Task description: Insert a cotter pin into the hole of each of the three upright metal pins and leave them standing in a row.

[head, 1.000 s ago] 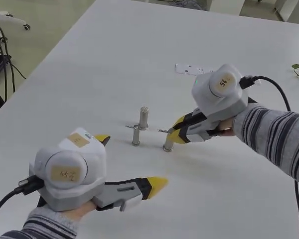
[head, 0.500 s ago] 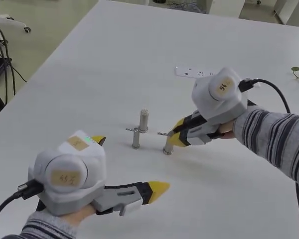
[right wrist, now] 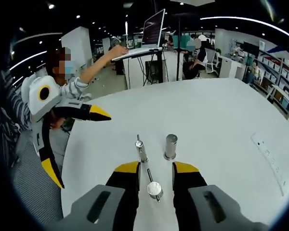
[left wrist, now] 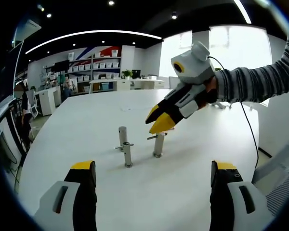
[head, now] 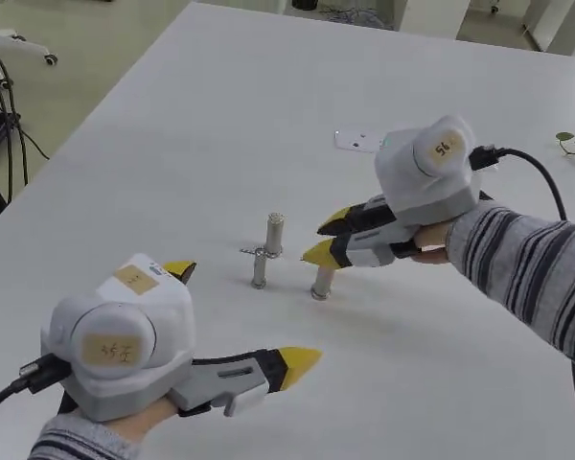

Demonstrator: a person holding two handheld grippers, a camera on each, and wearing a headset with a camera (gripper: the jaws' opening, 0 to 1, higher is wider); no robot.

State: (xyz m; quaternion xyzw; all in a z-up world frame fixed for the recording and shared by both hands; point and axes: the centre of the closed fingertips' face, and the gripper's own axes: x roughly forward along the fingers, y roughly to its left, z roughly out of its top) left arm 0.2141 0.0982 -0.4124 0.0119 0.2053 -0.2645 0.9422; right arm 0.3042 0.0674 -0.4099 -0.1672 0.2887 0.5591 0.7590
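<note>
On white table (head: pixel 172 115), 3 upright metal pins stand close together: right pin (head: pixel 320 284), middle pin (head: pixel 260 269), far pin (head: pixel 274 234). R gripper (head: pixel 323 239) hovers just above right pin, jaws slightly apart, empty. L gripper (head: pixel 240 314) sits well apart from pins, jaws wide, empty. Cotter pin (left wrist: pixel 152 137) crosses right pin; second cotter pin (head: pixel 248 251) crosses middle pin.

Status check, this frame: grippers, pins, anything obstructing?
Left gripper, right gripper open, empty. Right over metal pin. Cotter pins in two; third pin bare. Power strip apart.

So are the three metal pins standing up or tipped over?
All standing: the back pin, middle pin and front pin each rise straight up from the table.
</note>
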